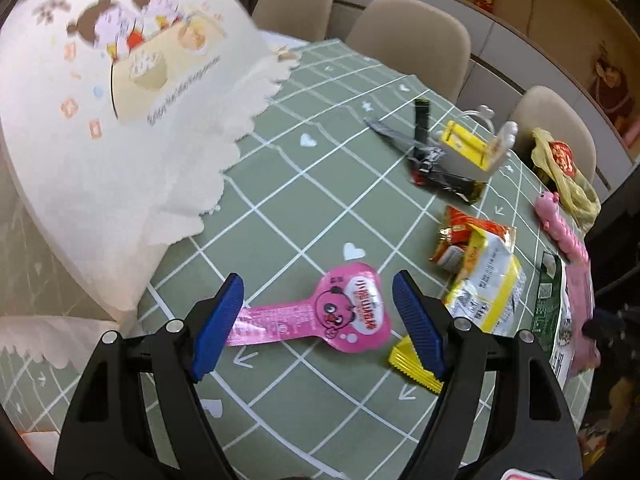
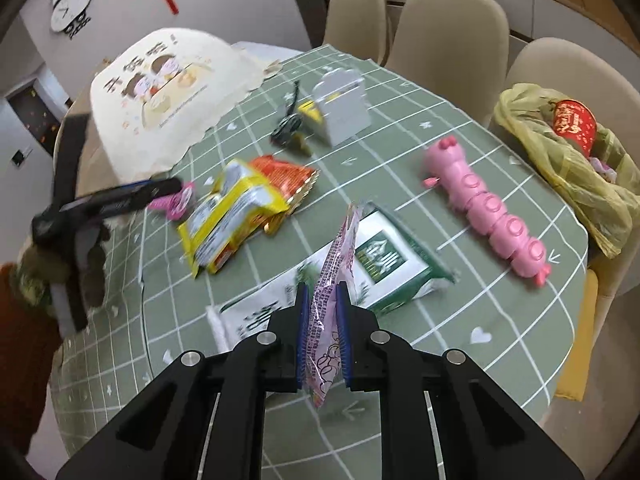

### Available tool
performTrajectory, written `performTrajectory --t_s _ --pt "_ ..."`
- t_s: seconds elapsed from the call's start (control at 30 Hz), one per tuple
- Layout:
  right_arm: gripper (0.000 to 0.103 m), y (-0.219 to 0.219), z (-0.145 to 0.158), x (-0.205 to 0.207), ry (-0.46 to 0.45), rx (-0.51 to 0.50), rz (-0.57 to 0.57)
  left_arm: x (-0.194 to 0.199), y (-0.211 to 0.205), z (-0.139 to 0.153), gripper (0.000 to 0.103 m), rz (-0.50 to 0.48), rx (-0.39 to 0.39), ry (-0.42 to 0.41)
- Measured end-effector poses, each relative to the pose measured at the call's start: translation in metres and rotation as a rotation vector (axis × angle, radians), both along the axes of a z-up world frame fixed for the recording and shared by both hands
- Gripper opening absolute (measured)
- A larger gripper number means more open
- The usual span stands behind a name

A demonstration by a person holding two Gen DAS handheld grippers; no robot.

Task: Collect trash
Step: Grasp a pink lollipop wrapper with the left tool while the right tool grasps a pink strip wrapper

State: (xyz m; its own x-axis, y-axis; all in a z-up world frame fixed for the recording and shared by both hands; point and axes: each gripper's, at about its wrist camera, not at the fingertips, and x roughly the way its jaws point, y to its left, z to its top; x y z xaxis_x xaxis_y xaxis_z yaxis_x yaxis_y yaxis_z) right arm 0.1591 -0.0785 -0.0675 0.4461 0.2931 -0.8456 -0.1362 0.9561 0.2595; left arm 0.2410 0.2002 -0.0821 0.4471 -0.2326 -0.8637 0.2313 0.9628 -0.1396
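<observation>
Left wrist view shows the left claw (image 1: pixel 318 306) spread wide, its blue pads on either side of a pink lollipop wrapper (image 1: pixel 340 312) that lies flat on the green checked surface (image 1: pixel 280 208). Neither pad touches the wrapper as far as I can tell. A small yellow wrapper (image 1: pixel 408 362) sits just beside the right pad, and a yellow-and-silver packet (image 1: pixel 486 288) lies near it. A big white paper bag (image 1: pixel 120 120) with a cartoon print stands at the left; it looks like the place for the trash.

From the right wrist view, the right claw (image 2: pixel 322 328) is clenched on a thin pink-and-purple wrapper (image 2: pixel 334 280), held up on edge above a green-and-white packet (image 2: pixel 384 268). A pink caterpillar toy (image 2: pixel 486 208) and a yellow plastic bag (image 2: pixel 560 152) lie further off.

My guess is that one piece is already picked and the left side is lining up the next. That calls for lowering the pads to the cloth and closing on the wrapper's narrow stem, keeping clear of the yellow wrapper; flat foil may slip
</observation>
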Motion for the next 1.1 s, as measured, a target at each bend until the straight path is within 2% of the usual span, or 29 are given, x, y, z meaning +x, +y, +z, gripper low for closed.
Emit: performTrajectory --t_s 0.13,0.3,0.33,0.43,0.53,0.6,0.63,0.77,0.8,0.83,0.93,1.03,1.1 --pt "0.014 0.002 0.002 0.001 0.0 0.011 -0.001 -0.01 0.002 -0.004 0.072 -0.029 -0.084 0.085" --pt "0.014 0.0 0.006 0.001 -0.002 0.017 0.02 -0.04 -0.013 -0.006 0.072 -0.131 -0.177 0.171" --pt "0.014 -0.001 0.007 0.001 -0.005 0.015 0.028 -0.047 -0.015 -0.002 0.072 -0.143 -0.184 0.154" --pt "0.014 -0.004 0.009 0.0 -0.017 0.016 0.063 -0.052 -0.013 0.018 0.072 -0.111 -0.161 0.033" --pt "0.014 -0.007 0.005 -0.001 -0.014 0.036 0.086 -0.034 -0.014 0.026 0.072 -0.069 -0.109 -0.044" --pt "0.014 -0.008 0.0 -0.003 -0.004 0.042 0.114 -0.014 -0.017 0.021 0.072 -0.051 -0.06 -0.056" --pt "0.014 -0.008 0.0 -0.005 0.0 0.045 0.123 -0.004 -0.018 0.015 0.072 -0.037 -0.047 -0.044" --pt "0.014 -0.014 0.006 -0.017 -0.019 0.048 0.161 0.028 -0.018 -0.016 0.071 0.001 -0.005 0.101" --pt "0.014 -0.018 0.007 -0.02 -0.022 0.046 0.164 0.027 -0.016 -0.015 0.071 0.003 -0.003 0.094" --pt "0.014 -0.02 0.006 -0.022 -0.022 0.047 0.163 0.023 -0.014 -0.014 0.071 0.011 -0.01 0.102" --pt "0.014 -0.034 0.001 -0.024 -0.006 0.051 0.138 -0.001 -0.007 -0.01 0.07 0.018 -0.115 0.17" --pt "0.014 -0.042 -0.007 -0.025 0.021 0.089 0.101 -0.034 -0.017 -0.01 0.07 -0.055 -0.141 0.21" --pt "0.014 -0.039 -0.011 -0.027 0.031 0.093 0.097 -0.056 -0.03 -0.008 0.071 -0.144 -0.133 0.224"
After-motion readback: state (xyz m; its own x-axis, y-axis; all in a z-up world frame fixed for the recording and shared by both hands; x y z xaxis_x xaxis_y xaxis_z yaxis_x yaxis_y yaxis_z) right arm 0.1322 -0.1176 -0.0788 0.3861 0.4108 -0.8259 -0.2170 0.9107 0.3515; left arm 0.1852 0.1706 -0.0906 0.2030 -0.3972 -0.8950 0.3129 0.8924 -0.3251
